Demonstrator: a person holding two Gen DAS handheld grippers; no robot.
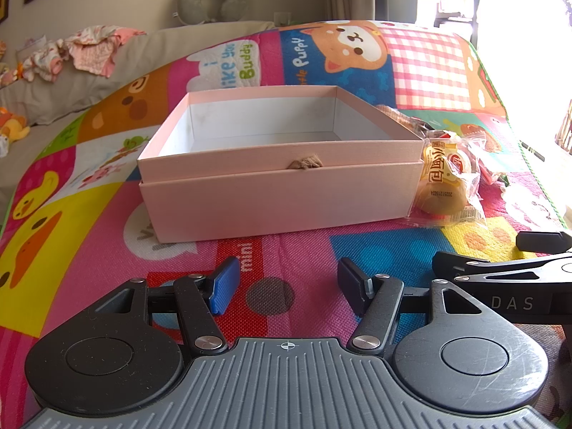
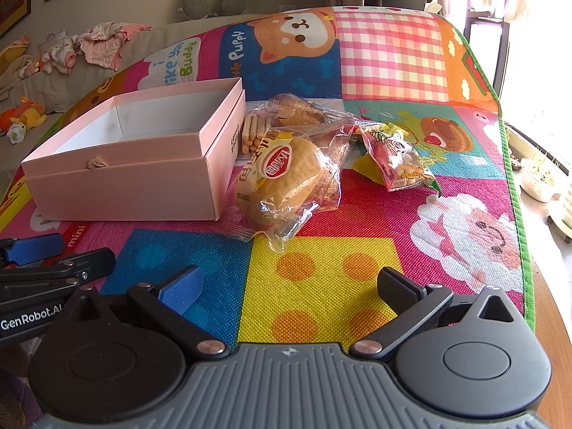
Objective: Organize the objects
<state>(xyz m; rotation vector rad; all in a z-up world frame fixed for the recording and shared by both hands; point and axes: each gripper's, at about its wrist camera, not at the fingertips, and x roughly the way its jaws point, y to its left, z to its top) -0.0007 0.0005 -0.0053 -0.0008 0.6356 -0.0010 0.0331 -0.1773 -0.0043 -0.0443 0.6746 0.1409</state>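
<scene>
An open, empty pink box [image 1: 279, 196] [image 2: 121, 186] sits on a colourful play mat. To its right lie wrapped snacks: a bun in clear wrap [image 2: 286, 178] [image 1: 447, 182], a pack of biscuit sticks [image 2: 255, 132], a waffle-like snack [image 2: 296, 107] and a red and yellow candy bag [image 2: 397, 161]. My left gripper [image 1: 287, 286] is open and empty, just in front of the box. My right gripper [image 2: 289, 286] is open and empty, in front of the bun, low over the mat.
The play mat [image 2: 321, 286] covers a table whose wooden edge [image 2: 550, 321] shows at right. A grey sofa with baby clothes [image 1: 89, 50] and soft toys [image 2: 25, 114] is behind left. A neck pillow [image 1: 211, 0] sits at the back. Planters [image 2: 540, 178] stand on the floor at right.
</scene>
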